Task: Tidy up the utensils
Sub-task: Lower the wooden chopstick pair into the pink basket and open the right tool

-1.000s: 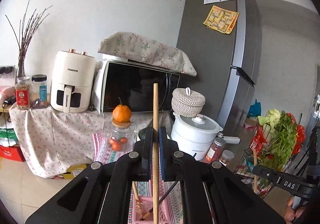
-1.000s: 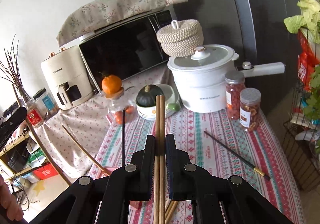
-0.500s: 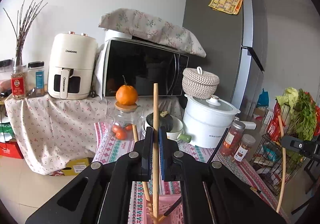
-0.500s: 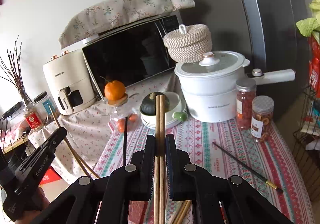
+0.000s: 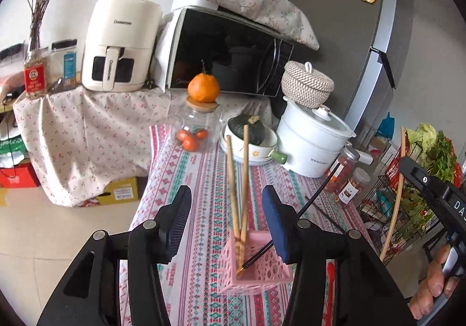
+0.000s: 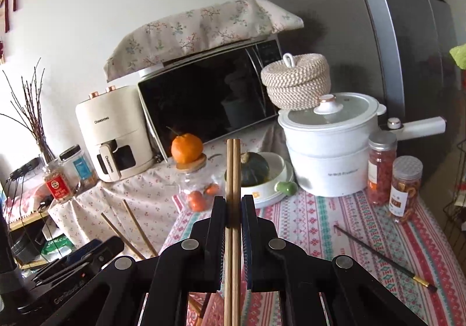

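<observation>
Nearest, our right gripper (image 6: 233, 209) clamps a pair of wooden chopsticks (image 6: 233, 174) upright. Our left gripper (image 5: 227, 218) stands released above the pink basket (image 5: 256, 265), which holds two wooden chopsticks (image 5: 237, 180) and a black one (image 5: 314, 195). Farther off, another black chopstick (image 6: 381, 257) lies on the striped tablecloth (image 6: 335, 218).

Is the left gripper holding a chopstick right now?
No, the left gripper is open, and the two wooden chopsticks stand free in the pink basket between its parted fingers.
</observation>
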Action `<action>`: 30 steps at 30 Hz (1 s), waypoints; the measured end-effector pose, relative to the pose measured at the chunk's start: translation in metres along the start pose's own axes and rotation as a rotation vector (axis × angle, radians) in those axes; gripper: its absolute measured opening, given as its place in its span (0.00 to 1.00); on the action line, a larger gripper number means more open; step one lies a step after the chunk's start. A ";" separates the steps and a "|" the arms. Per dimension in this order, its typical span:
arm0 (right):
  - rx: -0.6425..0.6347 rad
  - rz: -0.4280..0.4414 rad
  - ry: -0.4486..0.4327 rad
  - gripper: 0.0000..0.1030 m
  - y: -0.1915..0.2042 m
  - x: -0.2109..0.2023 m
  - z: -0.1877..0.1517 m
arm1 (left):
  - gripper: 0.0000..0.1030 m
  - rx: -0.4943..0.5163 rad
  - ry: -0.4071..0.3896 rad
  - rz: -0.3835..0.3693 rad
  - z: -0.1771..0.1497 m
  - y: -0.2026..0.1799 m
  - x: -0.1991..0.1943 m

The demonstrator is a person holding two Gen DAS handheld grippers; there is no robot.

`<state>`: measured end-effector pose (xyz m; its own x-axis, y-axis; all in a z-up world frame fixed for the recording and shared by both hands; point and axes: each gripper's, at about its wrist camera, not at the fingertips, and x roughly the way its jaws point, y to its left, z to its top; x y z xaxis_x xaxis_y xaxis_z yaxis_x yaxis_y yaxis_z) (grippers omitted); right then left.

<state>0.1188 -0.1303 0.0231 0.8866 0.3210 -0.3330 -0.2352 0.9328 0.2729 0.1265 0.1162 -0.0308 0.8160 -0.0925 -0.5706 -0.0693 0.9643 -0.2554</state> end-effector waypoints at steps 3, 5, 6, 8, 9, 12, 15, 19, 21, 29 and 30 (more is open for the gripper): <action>0.002 0.000 -0.029 0.08 0.017 0.010 0.003 | 0.58 -0.032 0.103 0.057 0.000 0.022 -0.003; 0.004 -0.004 -0.053 0.08 0.030 0.019 0.005 | 0.60 -0.041 0.157 0.086 -0.003 0.035 -0.001; 0.003 -0.007 -0.065 0.08 0.035 0.024 0.006 | 0.60 -0.047 0.175 0.089 -0.006 0.041 0.000; -0.005 -0.020 -0.096 0.08 0.046 0.034 0.008 | 0.60 -0.059 0.204 0.084 -0.010 0.051 0.000; -0.010 -0.031 -0.109 0.08 0.049 0.038 0.008 | 0.60 -0.065 0.212 0.081 -0.012 0.056 -0.001; -0.006 -0.057 -0.144 0.08 0.056 0.052 0.006 | 0.60 -0.072 0.222 0.075 -0.014 0.066 -0.003; 0.001 -0.095 -0.163 0.08 0.058 0.065 0.001 | 0.60 -0.079 0.234 0.074 -0.013 0.073 0.000; -0.008 -0.151 -0.176 0.08 0.057 0.078 -0.009 | 0.60 -0.096 0.278 0.060 -0.015 0.077 0.010; -0.012 -0.166 -0.184 0.08 0.056 0.081 -0.015 | 0.60 -0.091 0.292 0.059 -0.016 0.075 0.015; -0.020 -0.149 -0.142 0.09 0.062 0.087 -0.043 | 0.60 -0.076 0.315 0.055 -0.018 0.069 0.020; -0.023 -0.145 -0.130 0.09 0.063 0.088 -0.046 | 0.60 -0.074 0.316 0.058 -0.018 0.069 0.020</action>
<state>0.1637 -0.0359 -0.0308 0.9555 0.1609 -0.2473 -0.1095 0.9717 0.2092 0.1278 0.1767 -0.0740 0.5919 -0.1220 -0.7967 -0.1613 0.9506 -0.2653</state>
